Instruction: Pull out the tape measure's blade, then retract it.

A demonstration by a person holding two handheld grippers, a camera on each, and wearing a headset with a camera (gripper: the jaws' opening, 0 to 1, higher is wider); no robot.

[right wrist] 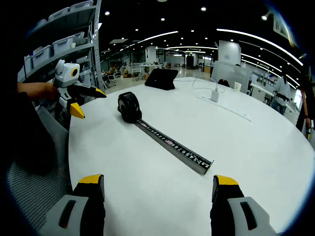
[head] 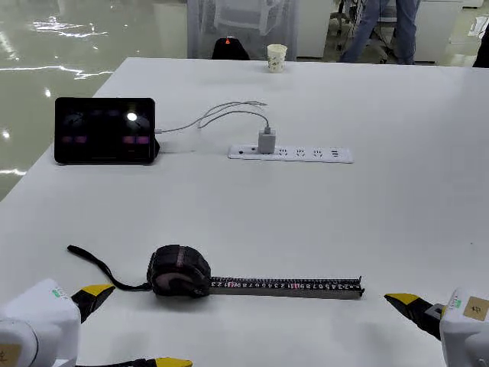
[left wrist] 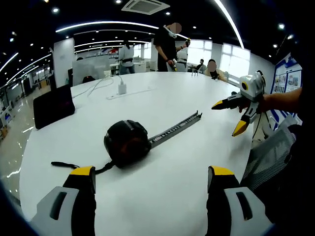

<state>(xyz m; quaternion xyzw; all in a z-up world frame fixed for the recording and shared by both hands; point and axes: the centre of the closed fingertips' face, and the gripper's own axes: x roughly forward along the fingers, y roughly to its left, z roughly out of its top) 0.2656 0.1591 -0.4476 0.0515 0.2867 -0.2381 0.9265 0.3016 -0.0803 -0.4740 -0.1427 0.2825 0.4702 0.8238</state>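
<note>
Tape measure [head: 179,271]: black case lying on the white table [head: 397,222] near its front edge, left of centre, with the blade [head: 286,287] drawn out flat to the right. Left gripper [left wrist: 152,172]: yellow-tipped fingers [left wrist: 82,173] spread wide, holding nothing, near the case but clear of it. Right gripper [right wrist: 158,180]: fingers [right wrist: 225,181] likewise wide and empty, near right, apart from the blade's end.

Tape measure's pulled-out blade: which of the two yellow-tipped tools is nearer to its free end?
The right yellow-tipped tool, facing the dark blade's hooked end; the left tool sits beside the round black case instead.
</note>
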